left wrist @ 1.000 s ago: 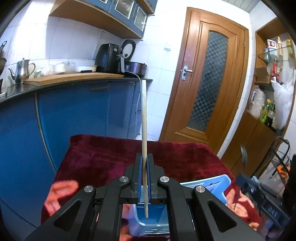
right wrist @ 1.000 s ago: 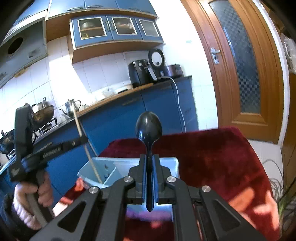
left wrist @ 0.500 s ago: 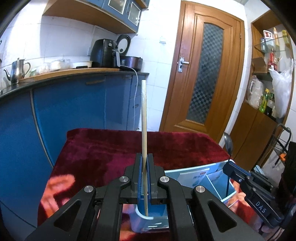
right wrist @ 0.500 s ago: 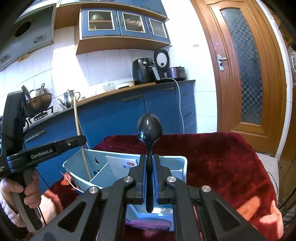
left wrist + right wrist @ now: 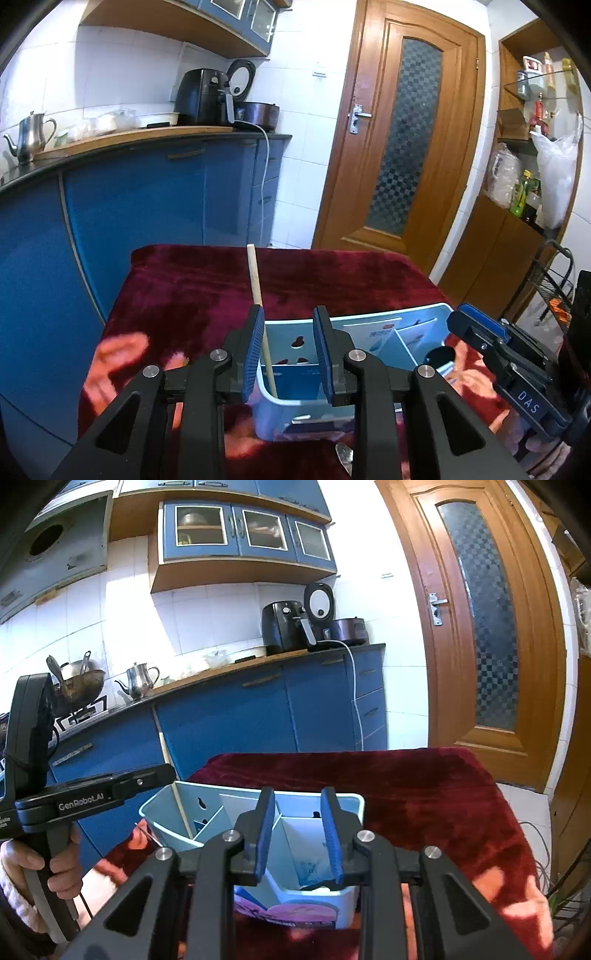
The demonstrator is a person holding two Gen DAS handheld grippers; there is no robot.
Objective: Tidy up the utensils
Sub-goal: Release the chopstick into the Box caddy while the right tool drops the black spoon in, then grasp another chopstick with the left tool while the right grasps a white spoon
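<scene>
Tongs agape, chopstick leaning, seemingly against caddy rim.

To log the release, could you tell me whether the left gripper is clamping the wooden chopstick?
No, the left gripper is open and the wooden chopstick stands in the pale blue plastic organizer.

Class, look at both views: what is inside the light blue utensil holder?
The light blue utensil holder has divider walls. A wooden chopstick stands in one end compartment, and a black spoon shows in another. Its floor is hidden by the walls and both tongs.
</scene>
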